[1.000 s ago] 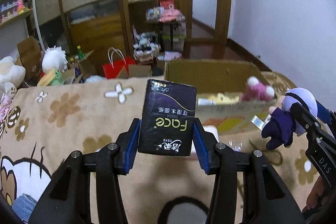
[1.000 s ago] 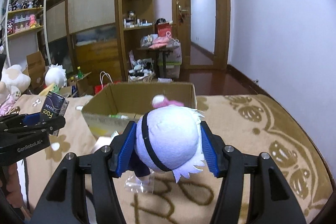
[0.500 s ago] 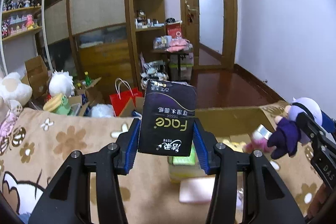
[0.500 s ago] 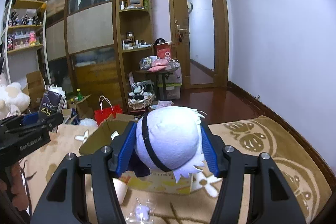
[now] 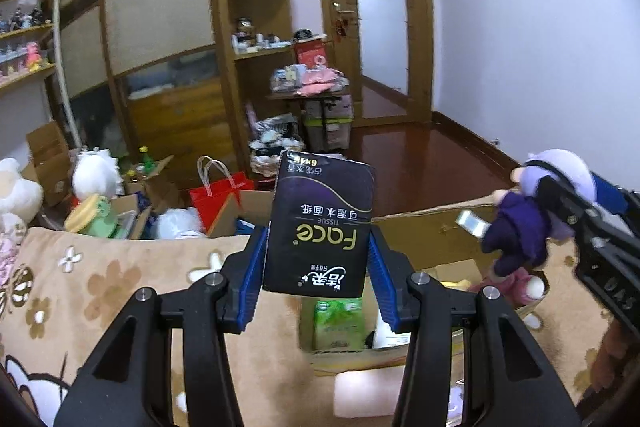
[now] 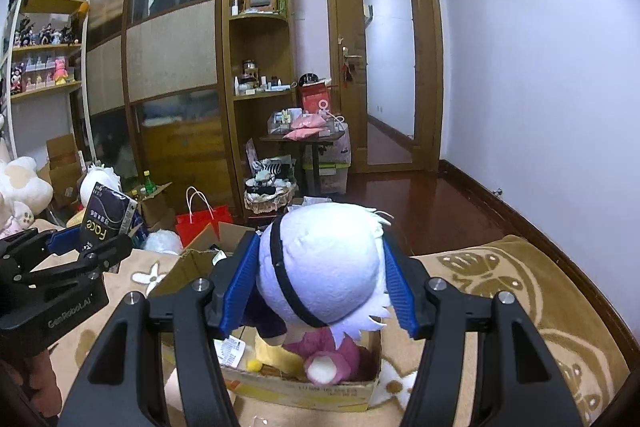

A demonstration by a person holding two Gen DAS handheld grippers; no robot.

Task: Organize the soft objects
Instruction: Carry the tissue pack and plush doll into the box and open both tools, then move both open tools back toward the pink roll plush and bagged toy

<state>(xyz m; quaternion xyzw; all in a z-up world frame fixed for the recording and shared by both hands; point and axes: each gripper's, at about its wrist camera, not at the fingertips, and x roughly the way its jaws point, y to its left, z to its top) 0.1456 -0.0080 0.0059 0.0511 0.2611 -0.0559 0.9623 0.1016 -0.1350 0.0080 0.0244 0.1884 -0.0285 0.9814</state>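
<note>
Both claws lifted and advanced since a second ago, now over cardboard box (image 6: 304, 393) on patterned blanket (image 5: 100, 291). Right gripper (image 6: 320, 291) clamped on white-headed plush doll (image 6: 324, 267); left gripper (image 5: 316, 267) clamped on black tissue pack (image 5: 320, 227). Pink plush (image 6: 332, 355) inside. Judgement: release next.

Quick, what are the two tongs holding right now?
Left tongs: shut on the black tissue pack.
Right tongs: shut on the white-headed plush doll.
</note>
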